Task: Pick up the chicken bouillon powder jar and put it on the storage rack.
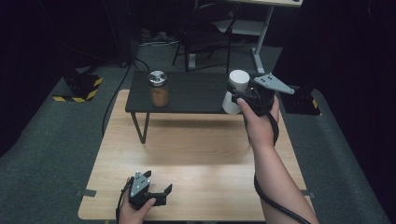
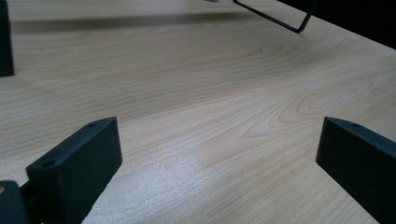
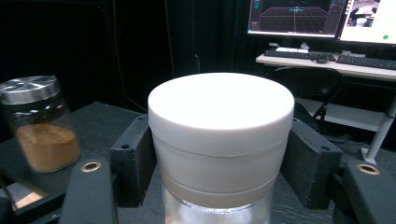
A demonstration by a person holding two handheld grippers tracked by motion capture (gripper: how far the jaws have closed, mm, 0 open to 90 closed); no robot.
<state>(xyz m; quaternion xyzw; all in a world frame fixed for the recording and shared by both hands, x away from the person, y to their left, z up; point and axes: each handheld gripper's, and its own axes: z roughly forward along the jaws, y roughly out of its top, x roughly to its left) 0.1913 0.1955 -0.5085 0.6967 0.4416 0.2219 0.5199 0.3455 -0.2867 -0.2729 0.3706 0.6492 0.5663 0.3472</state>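
Observation:
A white-lidded jar is held in my right gripper, lifted over the right end of the black shelf. In the right gripper view both jaws press the sides of the jar just under its white lid. A glass jar of brown powder with a metal lid stands on the shelf's left part, also seen as the powder jar to the left in the right gripper view. My left gripper rests low on the wooden table near its front edge, jaws wide apart with bare wood between them.
The black shelf stands on thin metal legs at the table's far side. Behind it are a chair and a desk with monitors and keyboards. Grey carpet surrounds the table.

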